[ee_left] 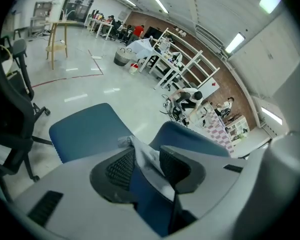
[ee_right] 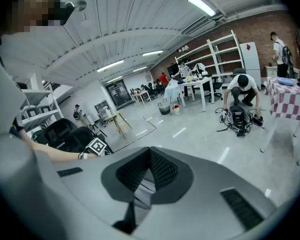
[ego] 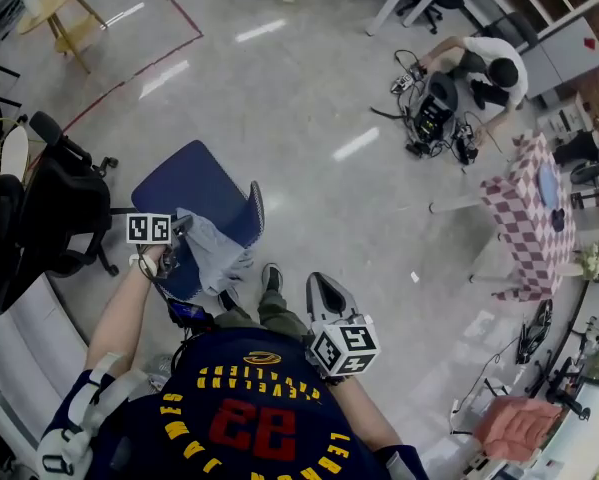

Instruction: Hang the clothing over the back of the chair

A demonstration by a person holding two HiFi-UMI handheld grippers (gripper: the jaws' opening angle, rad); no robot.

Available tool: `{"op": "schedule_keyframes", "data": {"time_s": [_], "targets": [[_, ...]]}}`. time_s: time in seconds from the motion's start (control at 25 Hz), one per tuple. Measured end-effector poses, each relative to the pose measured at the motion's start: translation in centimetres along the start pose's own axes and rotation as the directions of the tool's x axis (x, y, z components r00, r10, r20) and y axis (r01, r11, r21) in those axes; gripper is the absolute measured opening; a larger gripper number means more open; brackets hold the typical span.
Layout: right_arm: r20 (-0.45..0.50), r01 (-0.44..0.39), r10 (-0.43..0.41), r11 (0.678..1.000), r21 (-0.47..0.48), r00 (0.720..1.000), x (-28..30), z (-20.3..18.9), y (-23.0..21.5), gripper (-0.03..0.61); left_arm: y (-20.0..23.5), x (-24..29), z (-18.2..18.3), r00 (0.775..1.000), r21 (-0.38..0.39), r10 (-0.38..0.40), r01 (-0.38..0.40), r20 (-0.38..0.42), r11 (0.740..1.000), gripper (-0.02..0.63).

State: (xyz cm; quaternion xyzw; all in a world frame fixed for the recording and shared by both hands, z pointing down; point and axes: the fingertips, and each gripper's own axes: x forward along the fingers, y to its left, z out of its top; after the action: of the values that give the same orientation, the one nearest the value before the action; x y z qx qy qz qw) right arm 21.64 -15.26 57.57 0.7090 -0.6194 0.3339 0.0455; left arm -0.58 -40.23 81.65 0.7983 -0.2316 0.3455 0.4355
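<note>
Over the curved, blue-upholstered back of the chair (ego: 256,211), soft, crumpled pale-grey clothing (ego: 215,250) sits bunched and lopsided between the spread, ribbed pads of the left claw (ee_left: 145,156), so its uneven weight could drag it off onto the glossy floor (ego: 309,98), while the right claw (ee_right: 150,156) hangs pressed together, empty.

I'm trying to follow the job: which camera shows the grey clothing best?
The head view: most of the grey clothing shows, draped on the back of the blue chair. The left gripper view shows only a fold of it between the left gripper's open jaws. The right gripper view does not show it.
</note>
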Motion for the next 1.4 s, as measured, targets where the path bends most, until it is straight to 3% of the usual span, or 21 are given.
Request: {"op": "schedule_keyframes", "data": {"time_s": [0.16,0.36,0.56,0.68,0.84,0.96,1.16,1.28,1.4], "targets": [[-0.005,-0.03,0.03,0.999,-0.014,1.0,0.6,0.1,0.7,0.008,0.9,-1.7,0.5,0.998,-0.016,0.036,-0.036,0.05,0.999,0.168],[-0.017,-0.071,0.071,0.997,-0.035,0.997,1.3,0.3,2.0,0.008,2.4,-3.5,-0.5,0.997,-0.054,0.056,-0.052,0.06,0.997,0.169],[-0.024,-0.104,0.103,0.993,-0.054,0.994,1.4,0.6,2.5,0.008,0.8,-6.5,0.4,0.989,-0.076,0.003,0.008,0.15,0.997,0.169],[-0.027,-0.13,0.129,0.989,-0.069,0.991,1.6,0.8,2.9,0.009,-1.5,-9.3,1.8,0.972,-0.062,-0.038,0.054,0.234,0.997,0.169],[-0.027,-0.165,0.164,0.982,-0.09,0.986,2.0,1.5,3.9,0.008,-5.3,-13.4,3.1,0.933,-0.035,-0.105,0.125,0.344,0.992,0.169],[-0.026,-0.192,0.19,0.976,-0.106,0.981,2.4,2.1,4.7,0.008,-8.7,-16.6,4.1,0.898,0.041,-0.14,0.136,0.417,0.99,0.168],[-0.028,-0.24,0.239,0.96,-0.141,0.971,3.2,2.7,6.4,0.008,-14.6,-21.9,5.7,0.81,0.153,-0.222,0.164,0.543,0.975,0.167],[-0.03,-0.278,0.277,0.946,-0.163,0.96,3.9,3.4,7.9,0.008,-18.0,-24.9,6.2,0.765,0.224,-0.27,0.167,0.584,0.96,0.167],[-0.016,-0.321,0.324,0.93,-0.178,0.946,4.5,4.7,9.8,0.009,-21.3,-27.4,5.8,0.737,0.323,-0.31,0.131,0.601,0.937,0.166]]}}
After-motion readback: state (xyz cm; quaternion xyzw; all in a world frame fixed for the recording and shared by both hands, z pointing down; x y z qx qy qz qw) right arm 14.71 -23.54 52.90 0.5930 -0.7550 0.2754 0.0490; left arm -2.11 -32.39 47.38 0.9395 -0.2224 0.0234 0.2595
